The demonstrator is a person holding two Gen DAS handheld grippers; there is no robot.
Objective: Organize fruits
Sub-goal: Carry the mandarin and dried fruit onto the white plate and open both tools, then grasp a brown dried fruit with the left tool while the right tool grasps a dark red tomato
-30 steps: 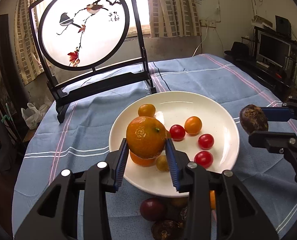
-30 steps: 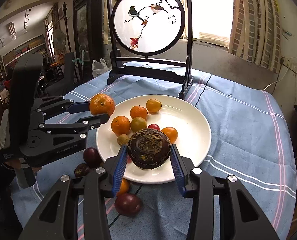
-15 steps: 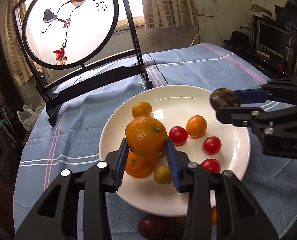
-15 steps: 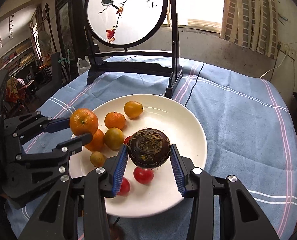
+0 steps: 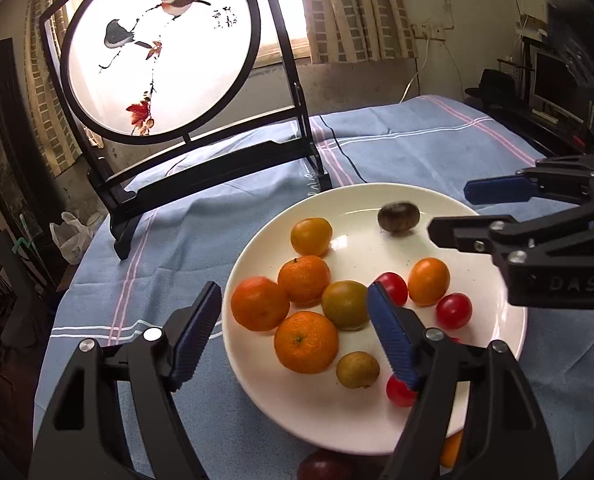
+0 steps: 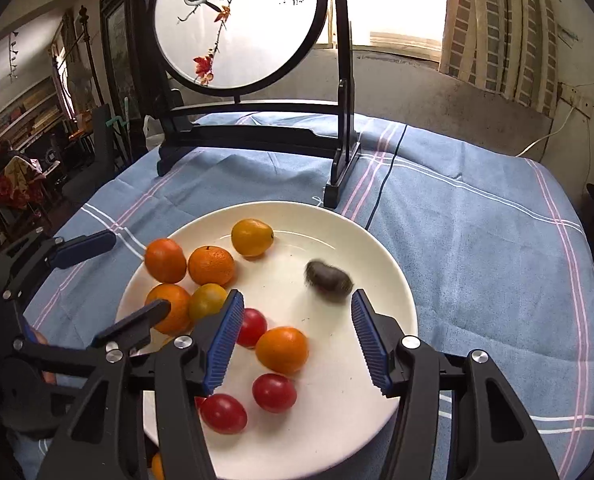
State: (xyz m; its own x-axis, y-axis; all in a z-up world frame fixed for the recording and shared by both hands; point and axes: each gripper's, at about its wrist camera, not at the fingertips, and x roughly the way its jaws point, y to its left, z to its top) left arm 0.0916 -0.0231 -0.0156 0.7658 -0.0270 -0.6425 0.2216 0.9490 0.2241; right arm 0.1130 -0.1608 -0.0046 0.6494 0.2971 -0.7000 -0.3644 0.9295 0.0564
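A white plate (image 5: 377,420) (image 6: 377,248) on the blue tablecloth holds several oranges, red tomatoes and small yellow-green fruits. My left gripper (image 5: 295,336) (image 6: 109,276) is open and empty over the plate's left side; the orange (image 5: 260,303) (image 6: 165,260) it held lies at the plate's left rim. My right gripper (image 6: 297,336) (image 5: 453,214) is open and empty over the plate's right side. The dark brown wrinkled fruit (image 6: 329,281) (image 5: 399,218) lies blurred on the plate just beyond its fingers.
A black-framed round screen painted with birds (image 5: 161,48) (image 6: 241,20) stands on the table behind the plate. A dark purple fruit (image 5: 325,466) and an orange one (image 5: 451,448) lie on the cloth at the plate's near edge.
Both grippers opened. The left let the orange go onto the plate's left side. The right let the dark brown fruit go onto the plate; it is blurred, still moving.
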